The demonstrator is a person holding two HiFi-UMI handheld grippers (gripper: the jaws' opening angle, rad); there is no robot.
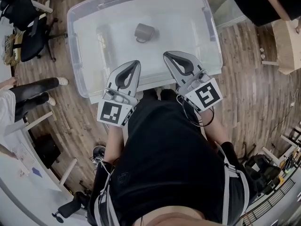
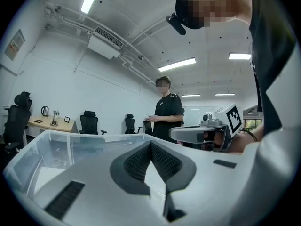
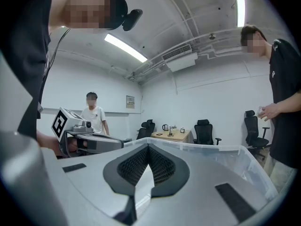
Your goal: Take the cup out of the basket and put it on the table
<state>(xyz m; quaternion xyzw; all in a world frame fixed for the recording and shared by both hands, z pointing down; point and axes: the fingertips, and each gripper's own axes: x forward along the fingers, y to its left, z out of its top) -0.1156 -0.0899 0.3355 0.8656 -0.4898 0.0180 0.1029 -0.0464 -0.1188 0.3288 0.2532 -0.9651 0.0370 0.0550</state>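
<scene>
Head view, looking steeply down: finds the grey mug (image 1: 145, 32) lying on its side inside the clear plastic bin (image 1: 73, 46), toward the far edge and about midway between the side walls, handle turned toward the near edge. Places the left gripper (image 1: 135, 64) and the right gripper (image 1: 167, 55) over the bin's near edge, well short of the mug, fingers of each pressed together with nothing between them.

Reads as the reach-in stage. Better to spread one gripper's fingers before descending, pass over the near wall rather than into it, and close across the rim or handle, since a mug on its side looks apt to roll. Then lift clear of the wall before turning away.

Left gripper view and right gripper view: confirm closed, empty jaws and add the room beyond, with a standing person (image 2: 167, 109), office chairs (image 2: 89, 122) and a desk (image 2: 47, 122) with a kettle (image 2: 44, 110). Miss the mug altogether; only visible from above.
</scene>
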